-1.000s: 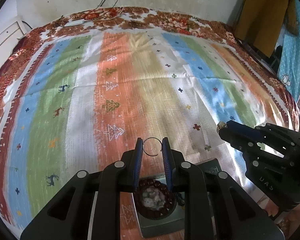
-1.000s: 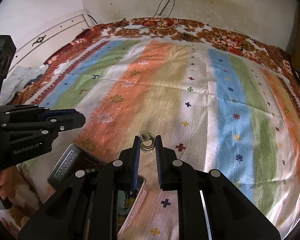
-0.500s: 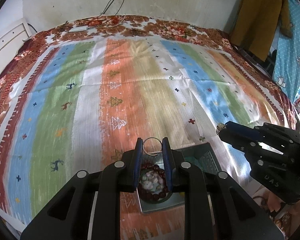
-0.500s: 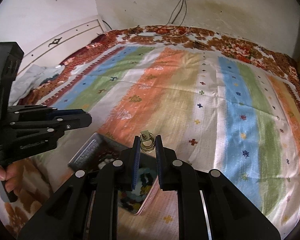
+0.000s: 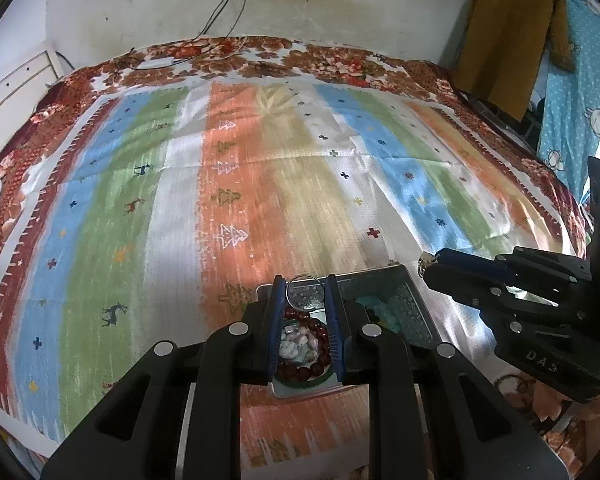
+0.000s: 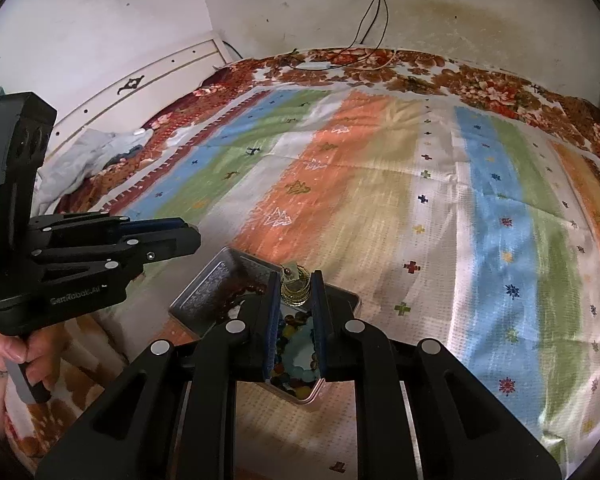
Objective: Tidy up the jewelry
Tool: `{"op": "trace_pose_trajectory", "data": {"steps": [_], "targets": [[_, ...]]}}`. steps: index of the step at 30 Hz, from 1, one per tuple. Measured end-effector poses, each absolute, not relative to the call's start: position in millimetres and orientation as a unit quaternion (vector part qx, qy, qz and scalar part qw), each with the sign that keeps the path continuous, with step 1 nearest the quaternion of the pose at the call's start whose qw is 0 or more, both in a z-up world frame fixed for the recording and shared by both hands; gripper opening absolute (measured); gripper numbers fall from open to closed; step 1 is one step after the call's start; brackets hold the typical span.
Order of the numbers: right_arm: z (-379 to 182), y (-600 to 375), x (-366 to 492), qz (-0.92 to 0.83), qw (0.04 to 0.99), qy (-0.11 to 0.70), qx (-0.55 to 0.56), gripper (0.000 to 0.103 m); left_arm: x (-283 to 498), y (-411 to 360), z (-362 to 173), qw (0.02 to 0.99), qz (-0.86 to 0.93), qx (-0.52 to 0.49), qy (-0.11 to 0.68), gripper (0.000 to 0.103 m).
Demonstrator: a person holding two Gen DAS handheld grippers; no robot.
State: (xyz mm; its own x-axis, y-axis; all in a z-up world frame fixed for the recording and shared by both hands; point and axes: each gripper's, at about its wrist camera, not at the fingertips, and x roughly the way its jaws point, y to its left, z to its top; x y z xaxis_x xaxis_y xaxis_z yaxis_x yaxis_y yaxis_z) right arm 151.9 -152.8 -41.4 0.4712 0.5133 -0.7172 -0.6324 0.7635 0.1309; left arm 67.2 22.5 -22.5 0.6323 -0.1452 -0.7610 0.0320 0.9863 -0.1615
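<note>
My left gripper [image 5: 305,293] is shut on a thin silver ring [image 5: 305,285] and holds it above a grey metal tray [image 5: 396,276]. The tray holds a dark red bead bracelet [image 5: 318,330], pale stones and turquoise pieces. My right gripper [image 6: 296,290] is shut on a stack of gold bangles [image 6: 295,286] above the same tray [image 6: 204,284], over its coloured beads [image 6: 296,342]. Each gripper shows in the other's view, the right one [image 5: 428,266] at the right and the left one [image 6: 194,236] at the left.
The tray lies near the front edge of a bed with a striped, patterned cover [image 5: 260,184]. A wall with a socket and cables [image 6: 374,8] stands behind. A white headboard [image 6: 140,80] is at the left, hanging clothes [image 5: 500,40] at the right.
Both grippers have pulled back toward the bed's front edge, so more of the tray shows beneath them. Each still holds its piece.
</note>
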Motion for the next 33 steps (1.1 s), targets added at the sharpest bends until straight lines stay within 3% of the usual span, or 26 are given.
{"op": "trace_pose_trajectory", "data": {"steps": [2,3,4,5,7,15,20,25,29,33], "targets": [[-40.6,-152.3,151.0,0.341,0.853,0.389,-0.074,0.016,67.3,22.9,-21.9,0.899,-0.059,-0.074,0.427,0.022],[-40.8,-152.3,151.4,0.344,0.851,0.39,-0.073,0.016,66.9,23.7,-20.5,0.9,-0.058,-0.076,0.425,0.033],[-40.7,-152.5,151.3,0.346,0.85,0.391,-0.073,0.023,66.3,24.5,-19.3,0.901,-0.057,-0.079,0.422,0.045],[-40.4,-153.5,150.8,0.346,0.85,0.391,-0.071,0.041,65.9,26.7,-17.7,0.902,-0.057,-0.085,0.419,0.048],[-39.0,-157.7,149.2,0.345,0.852,0.388,-0.063,0.05,65.5,31.1,-16.4,0.903,-0.051,-0.096,0.417,0.049],[-36.3,-168.3,151.1,0.333,0.859,0.386,-0.046,0.053,62.9,32.5,-17.8,0.902,-0.041,-0.096,0.42,0.055],[-31.6,-173.2,146.1,0.318,0.874,0.364,-0.058,0.062,54.1,33.0,-15.7,0.906,-0.028,-0.084,0.415,0.06],[-31.5,-175.7,141.9,0.316,0.877,0.357,-0.066,0.073,42.2,26.4,-14.3,0.911,-0.028,-0.061,0.407,0.077],[-30.5,-179.8,138.2,0.313,0.881,0.349,-0.071,0.085,38.1,25.6,-13.6,0.912,-0.025,-0.056,0.405,0.081],[-28.4,-186.4,136.5,0.309,0.884,0.346,-0.062,0.092,35.5,26.8,-13.3,0.912,-0.028,-0.061,0.405,0.091]]}}
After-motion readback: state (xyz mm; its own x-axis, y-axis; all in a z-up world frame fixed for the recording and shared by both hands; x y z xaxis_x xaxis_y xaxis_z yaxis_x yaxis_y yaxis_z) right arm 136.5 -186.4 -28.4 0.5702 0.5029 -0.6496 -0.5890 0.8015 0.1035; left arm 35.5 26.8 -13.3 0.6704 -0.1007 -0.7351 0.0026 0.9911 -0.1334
